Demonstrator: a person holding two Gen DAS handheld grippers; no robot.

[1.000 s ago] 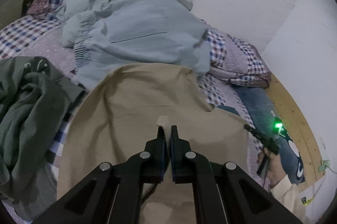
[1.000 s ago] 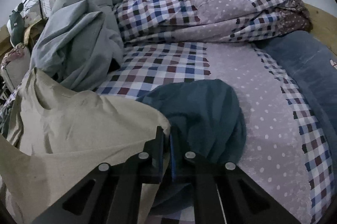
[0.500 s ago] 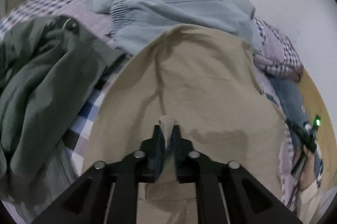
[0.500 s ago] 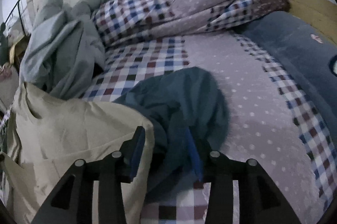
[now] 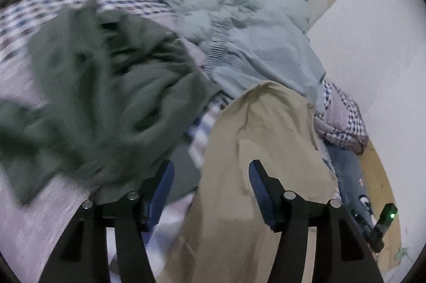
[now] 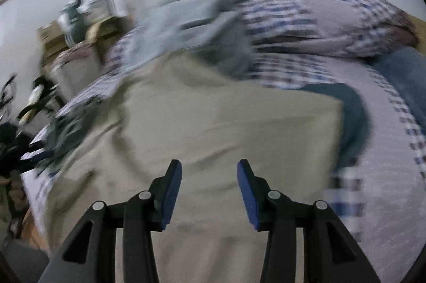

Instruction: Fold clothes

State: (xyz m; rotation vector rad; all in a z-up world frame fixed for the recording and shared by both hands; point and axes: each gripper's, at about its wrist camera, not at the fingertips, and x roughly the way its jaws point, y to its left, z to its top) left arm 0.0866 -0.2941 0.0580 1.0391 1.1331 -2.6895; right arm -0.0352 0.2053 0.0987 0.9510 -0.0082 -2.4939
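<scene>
Both pairs of fingers stand wide apart and grip nothing: the left gripper (image 5: 211, 187) and the right gripper (image 6: 209, 183) each hover just above the beige garment (image 6: 213, 123), which lies spread on the checked bedspread (image 6: 378, 149), apparently laid flat so it can be folded. Beside it sit a crumpled green garment (image 5: 101, 96) and a pale blue jacket (image 5: 255, 43), with a dark teal garment (image 6: 351, 112) peeking from under the beige one's far edge, probably waiting their turn.
</scene>
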